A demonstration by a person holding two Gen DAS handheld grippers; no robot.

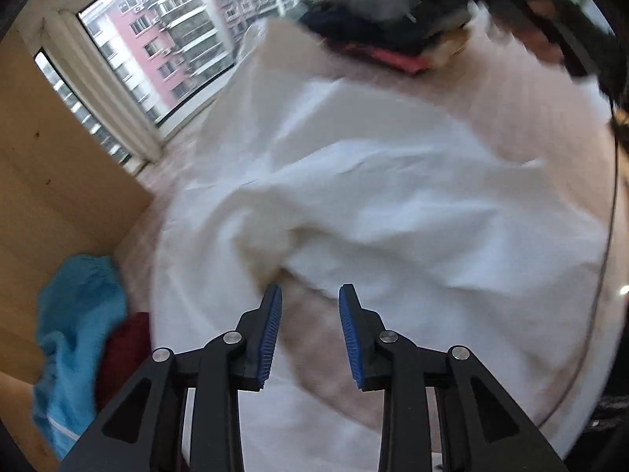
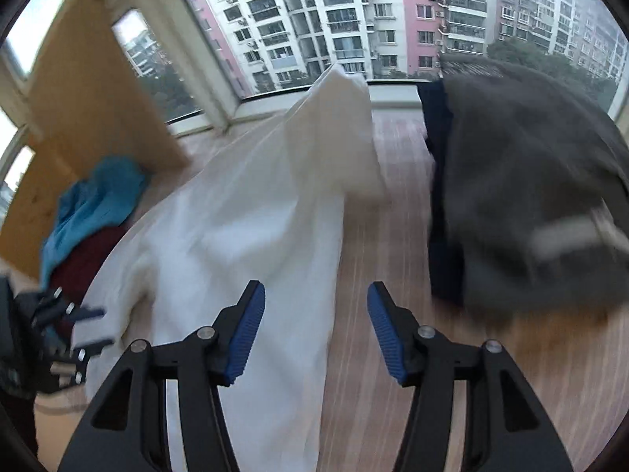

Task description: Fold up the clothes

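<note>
Both grippers hang over the table with their jaws parted and nothing between the blue pads. The left gripper (image 1: 310, 295) stands narrowly apart just above a rumpled edge of the white garment (image 1: 373, 204), not pinching it. The right gripper (image 2: 316, 295) gapes wider, its left finger over the cloth's long edge, its right over bare wooden tabletop (image 2: 393, 236). The white garment sprawls crumpled across the middle of the table. To its right sits a grey and dark heap of clothes (image 2: 523, 204); to its left, a blue garment (image 2: 98, 204) lies on a dark red one (image 2: 82, 263) against a wooden board (image 2: 90, 90), under the window (image 2: 354, 19).
</note>
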